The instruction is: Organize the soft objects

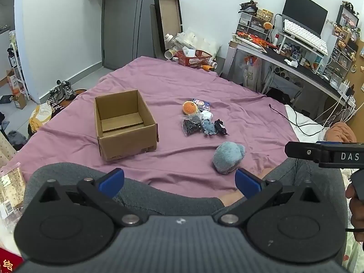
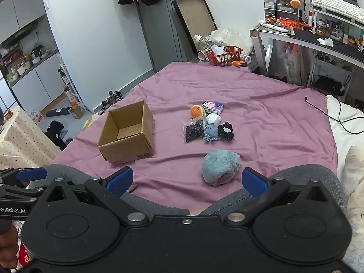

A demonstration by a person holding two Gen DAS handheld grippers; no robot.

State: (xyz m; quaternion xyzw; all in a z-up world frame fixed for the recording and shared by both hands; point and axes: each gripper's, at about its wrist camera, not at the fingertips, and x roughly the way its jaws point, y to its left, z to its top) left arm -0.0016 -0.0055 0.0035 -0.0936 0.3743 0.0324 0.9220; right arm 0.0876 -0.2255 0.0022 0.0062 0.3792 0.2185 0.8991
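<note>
Left wrist view: left tool (image 1: 179, 179) spread wide, holding nothing. Right tool (image 2: 185, 180) likewise wide, unloaded. Blue plush (image 2: 220, 167) lies on the purple bed sheet (image 2: 261, 122), near the cardboard box (image 2: 126, 133); smaller soft items (image 2: 206, 126) cluster beyond.

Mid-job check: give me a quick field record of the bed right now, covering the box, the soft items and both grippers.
surface: purple sheet
cardboard box: open, upright, no soft items visible inside
big blue plush: on the sheet, nearest the grippers, right of the box
small item cluster: beyond the plush, includes orange ball
left gripper: open, holding nothing
right gripper: open, holding nothing
</note>
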